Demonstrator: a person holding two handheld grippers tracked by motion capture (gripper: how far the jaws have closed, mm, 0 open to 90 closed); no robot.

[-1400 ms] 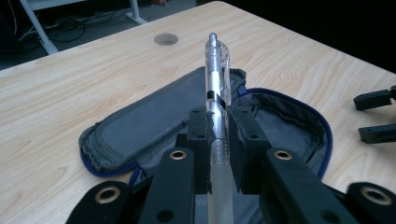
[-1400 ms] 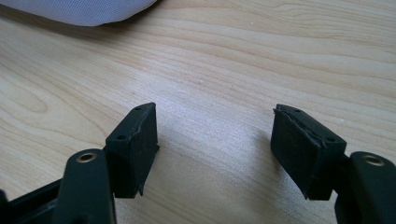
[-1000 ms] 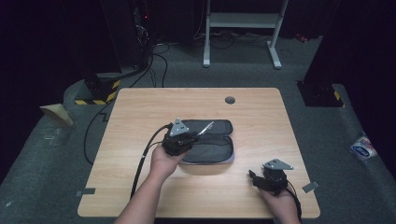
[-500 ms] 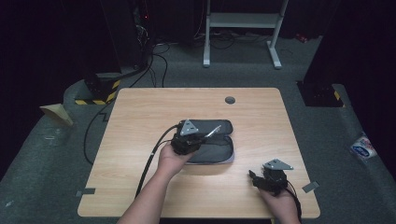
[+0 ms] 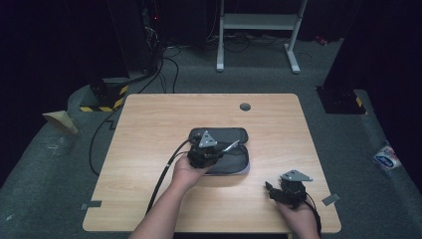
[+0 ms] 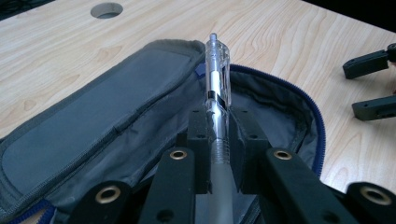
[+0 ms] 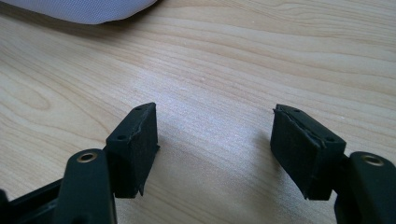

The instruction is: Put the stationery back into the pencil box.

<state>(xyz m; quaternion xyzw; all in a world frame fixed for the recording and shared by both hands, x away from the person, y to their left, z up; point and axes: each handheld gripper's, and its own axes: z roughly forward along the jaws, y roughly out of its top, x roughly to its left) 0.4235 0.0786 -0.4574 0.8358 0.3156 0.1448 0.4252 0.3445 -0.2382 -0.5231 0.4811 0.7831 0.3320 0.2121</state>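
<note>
Glossy clear plastic pen, matt grey cloth case, smooth pale wood table.

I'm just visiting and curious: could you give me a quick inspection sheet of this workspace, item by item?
Surface: light wooden table with a round hole near its far edge.
Job's things: open grey pencil case with blue zip at the middle; clear pen held over its opening.
Clutter: nothing seen on the table.
Grippers: left gripper shut on the pen; right gripper open, nothing between its jaws, low over bare wood near the front right corner.
Cables: black cable trails from the left gripper off the front edge.
Surroundings: dark room, grey floor, white metal stand behind.
</note>
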